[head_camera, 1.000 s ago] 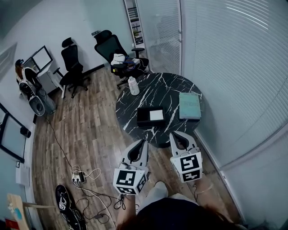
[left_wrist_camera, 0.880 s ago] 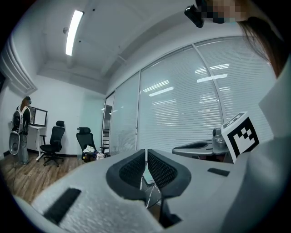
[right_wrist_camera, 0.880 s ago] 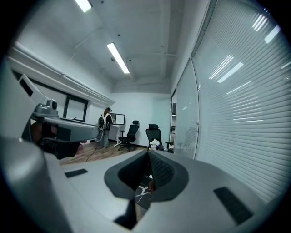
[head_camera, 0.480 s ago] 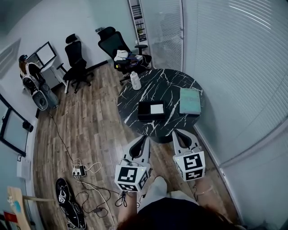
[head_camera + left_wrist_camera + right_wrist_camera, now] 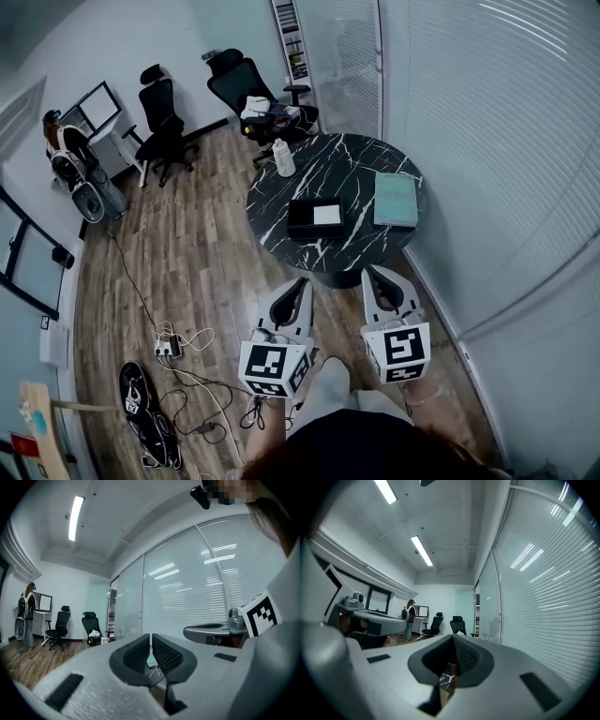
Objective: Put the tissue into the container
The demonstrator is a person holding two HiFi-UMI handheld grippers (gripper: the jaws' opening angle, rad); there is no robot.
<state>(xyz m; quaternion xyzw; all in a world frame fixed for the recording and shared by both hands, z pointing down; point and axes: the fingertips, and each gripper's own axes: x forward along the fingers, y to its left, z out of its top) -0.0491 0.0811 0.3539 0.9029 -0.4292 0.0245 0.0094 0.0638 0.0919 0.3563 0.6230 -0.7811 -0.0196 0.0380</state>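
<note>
A round black marble table [image 5: 352, 169] stands ahead of me. On it lies a black container [image 5: 302, 219] with a white tissue [image 5: 327, 215] in its right part. A pale green box [image 5: 396, 200] sits at the table's right and a white bottle [image 5: 282, 157] at its far left. My left gripper [image 5: 302, 283] and right gripper [image 5: 374, 273] are held level, side by side, just short of the table's near edge. Both are shut with nothing in them. The left gripper [image 5: 150, 641] shows its pads together; so does the right gripper [image 5: 453, 643].
A glass wall with blinds [image 5: 487, 141] runs along the right. Two black office chairs [image 5: 248, 89] stand beyond the table. A person [image 5: 64, 155] stands at a desk far left. Cables and a power strip [image 5: 169, 349] lie on the wood floor at my left.
Both grippers have drifted a little across the room while staying side by side near the table's edge. Their jaws have stayed shut, and nothing on the table has moved.
</note>
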